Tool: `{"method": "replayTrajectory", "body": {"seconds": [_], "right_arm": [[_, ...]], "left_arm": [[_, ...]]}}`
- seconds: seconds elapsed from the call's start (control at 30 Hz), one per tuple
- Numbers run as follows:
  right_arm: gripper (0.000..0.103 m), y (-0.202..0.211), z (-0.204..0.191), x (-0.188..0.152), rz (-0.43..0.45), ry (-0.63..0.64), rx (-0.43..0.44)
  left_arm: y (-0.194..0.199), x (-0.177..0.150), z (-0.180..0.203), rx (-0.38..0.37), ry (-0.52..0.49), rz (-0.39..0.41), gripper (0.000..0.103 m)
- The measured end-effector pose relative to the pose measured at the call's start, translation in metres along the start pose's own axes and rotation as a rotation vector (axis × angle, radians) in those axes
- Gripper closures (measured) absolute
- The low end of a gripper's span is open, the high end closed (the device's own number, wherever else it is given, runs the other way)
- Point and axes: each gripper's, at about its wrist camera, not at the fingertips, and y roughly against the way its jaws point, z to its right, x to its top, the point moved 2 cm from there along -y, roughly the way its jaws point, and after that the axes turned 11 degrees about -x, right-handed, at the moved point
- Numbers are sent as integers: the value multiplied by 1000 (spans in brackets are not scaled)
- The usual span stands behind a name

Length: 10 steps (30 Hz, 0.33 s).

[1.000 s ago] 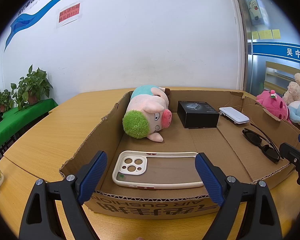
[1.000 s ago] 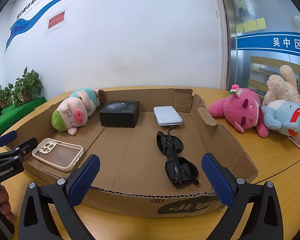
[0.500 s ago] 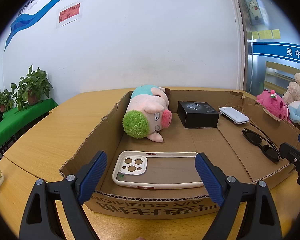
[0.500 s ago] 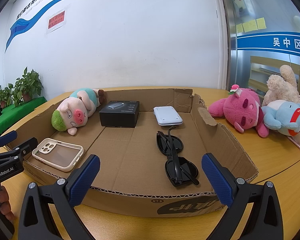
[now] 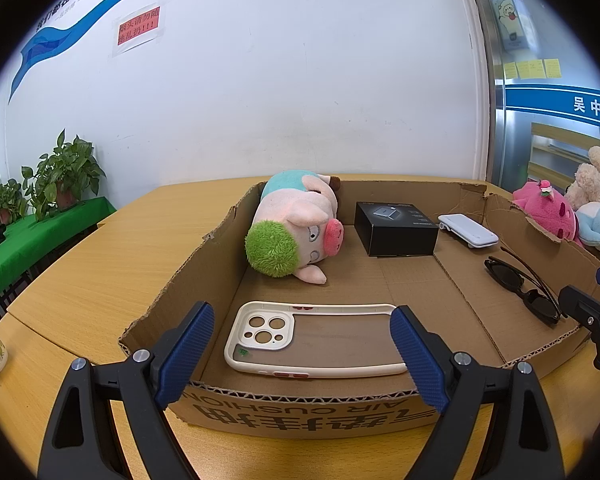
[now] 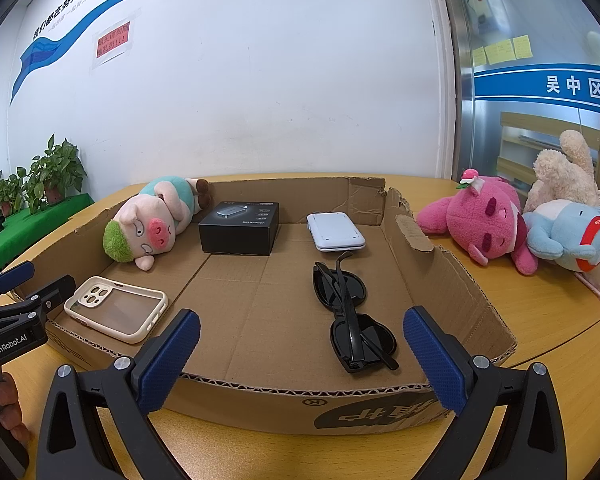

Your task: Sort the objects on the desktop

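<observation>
Three plush toys beside box, clear in right view

You see a rough brown cardboard box on a smooth wooden table. The pig toy is soft, fuzzy cloth. The sunglasses are shiny black plastic.

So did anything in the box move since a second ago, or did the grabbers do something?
Nothing visibly changed. Both grippers, the left gripper and the right gripper, kept their jaws wide open and empty in front of the cardboard box. The pig plush, phone case, black box and sunglasses lie where they were.
</observation>
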Motion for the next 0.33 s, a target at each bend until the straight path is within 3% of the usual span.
{"method": "replayTrajectory", "body": {"seconds": [0.33], "right_arm": [[0,1,-1,1,0,0,0]], "left_arm": [[0,0,0,1,-1,-1,13]]}}
